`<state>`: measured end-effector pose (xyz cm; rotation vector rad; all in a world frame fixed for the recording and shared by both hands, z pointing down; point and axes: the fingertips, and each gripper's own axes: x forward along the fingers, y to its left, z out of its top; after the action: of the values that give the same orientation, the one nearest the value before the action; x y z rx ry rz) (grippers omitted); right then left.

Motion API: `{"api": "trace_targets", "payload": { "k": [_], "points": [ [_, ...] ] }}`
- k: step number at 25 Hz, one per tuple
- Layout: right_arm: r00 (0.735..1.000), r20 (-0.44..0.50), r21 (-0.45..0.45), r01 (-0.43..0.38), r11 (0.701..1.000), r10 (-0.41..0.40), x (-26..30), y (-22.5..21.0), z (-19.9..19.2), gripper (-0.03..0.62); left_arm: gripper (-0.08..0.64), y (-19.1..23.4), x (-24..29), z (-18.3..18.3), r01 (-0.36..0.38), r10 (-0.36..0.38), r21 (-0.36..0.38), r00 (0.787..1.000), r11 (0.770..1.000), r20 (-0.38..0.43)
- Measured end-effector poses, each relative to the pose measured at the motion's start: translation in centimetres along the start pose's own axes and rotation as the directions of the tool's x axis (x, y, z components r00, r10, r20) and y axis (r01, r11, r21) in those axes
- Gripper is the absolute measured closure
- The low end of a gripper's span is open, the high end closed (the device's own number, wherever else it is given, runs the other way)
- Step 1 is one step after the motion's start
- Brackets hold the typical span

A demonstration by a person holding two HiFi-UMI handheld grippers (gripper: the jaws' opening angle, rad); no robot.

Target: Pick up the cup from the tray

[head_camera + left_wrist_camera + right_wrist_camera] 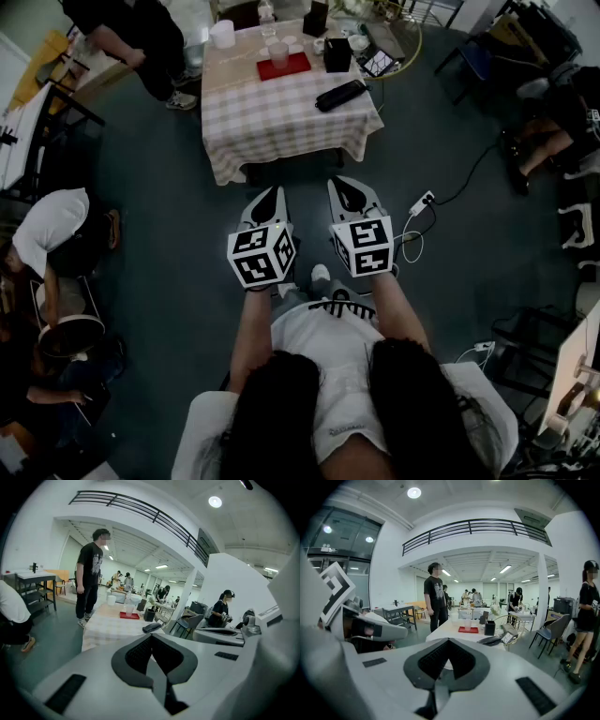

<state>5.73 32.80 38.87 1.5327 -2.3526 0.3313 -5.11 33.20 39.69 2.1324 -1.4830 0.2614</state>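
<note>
Leftward, shows the left gripper (269, 199), jaws pressed together on nothing, held over the grey floor (159, 216) and aimed at the checked table (272, 117), well apart from it. Farther along, places the cup (278, 54) upright on the red tray (294, 66), long axis vertical, mouth upward, on the far half of the tabletop, ahead of both grippers and touched by neither. Right of the tray, marks a black box (337, 54) and, nearer, a flat black case (341, 95). Rightmost, shows the right gripper (347, 190), jaws likewise fully closed and empty, level with its neighbour.
</note>
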Motion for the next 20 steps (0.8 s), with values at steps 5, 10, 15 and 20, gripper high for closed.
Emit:
{"api": "trace_targets", "payload": {
  "k": [5, 10, 15, 20],
  "points": [
    [1.000, 0.001, 0.000, -0.009, 1.000, 0.009, -0.1, -0.1, 0.1, 0.586, 0.551, -0.4, 0.2, 0.0, 0.001, -0.001, 0.004, 1.000, 1.000, -0.001],
    [1.000, 0.008, -0.032, 0.008, 0.999, -0.008, 0.0, -0.6, 0.3, 0.586, 0.551, -0.8, 0.6, 0.3, 0.001, -0.001, 0.002, 1.000, 1.000, 0.004],
    [1.000, 0.028, 0.004, -0.003, 1.000, 0.002, 0.4, -1.6, 0.6, 0.584, 0.551, -1.3, 1.3, 0.5, -0.007, 0.007, 0.000, 1.000, 1.000, 0.004],
    [0.995, 0.026, 0.021, -0.092, 0.996, 0.091, 0.9, -1.9, 0.6, 0.575, 0.551, -1.9, 2.1, 1.1, -0.030, 0.030, -0.007, 0.999, 1.000, 0.014]
  ]
}}
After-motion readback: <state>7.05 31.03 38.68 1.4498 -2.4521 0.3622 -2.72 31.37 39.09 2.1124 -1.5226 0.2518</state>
